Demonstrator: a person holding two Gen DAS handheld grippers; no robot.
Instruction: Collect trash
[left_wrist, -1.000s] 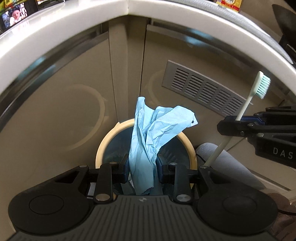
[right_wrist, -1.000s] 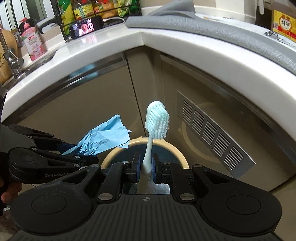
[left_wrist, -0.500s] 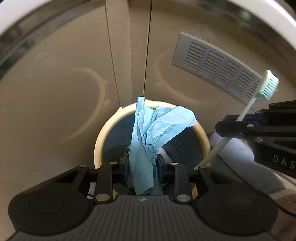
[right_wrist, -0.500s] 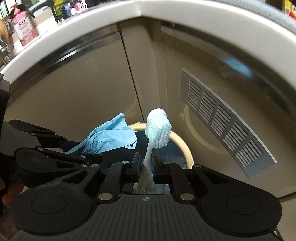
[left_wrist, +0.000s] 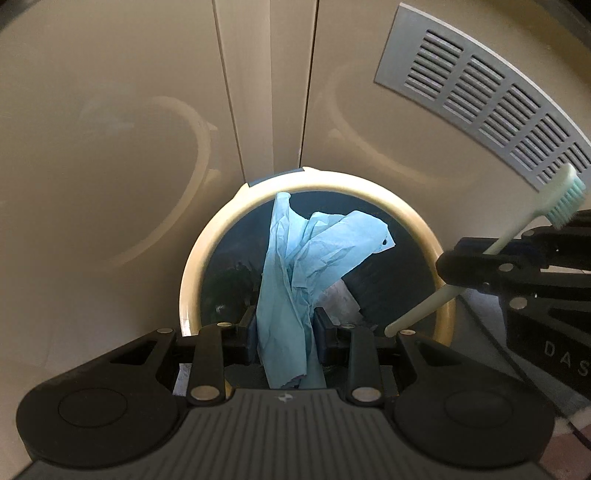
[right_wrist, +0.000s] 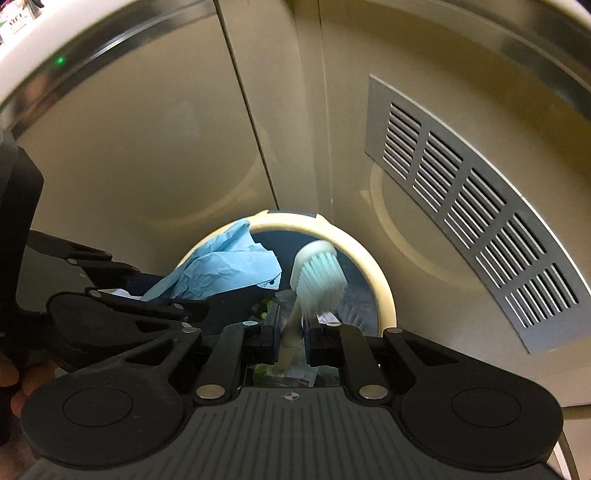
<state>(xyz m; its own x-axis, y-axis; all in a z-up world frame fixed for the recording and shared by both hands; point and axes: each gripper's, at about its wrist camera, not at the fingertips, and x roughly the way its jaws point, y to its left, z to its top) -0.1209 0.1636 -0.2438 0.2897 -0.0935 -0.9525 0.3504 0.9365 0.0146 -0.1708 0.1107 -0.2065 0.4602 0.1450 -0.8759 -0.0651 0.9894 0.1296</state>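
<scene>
Both views ride on hand-held tools and look steeply down along their fingers, close above a round bin (left_wrist: 369, 188) set against beige cabinet doors (left_wrist: 110, 129). The left wrist view sits left of the bin's middle and catches the right tool (left_wrist: 480, 266) at its right edge; the right wrist view sees the left tool (right_wrist: 122, 295) at its left. Both share the bin's rim (right_wrist: 384, 291), the grey vent grille (right_wrist: 472, 206) and the door seam.
</scene>
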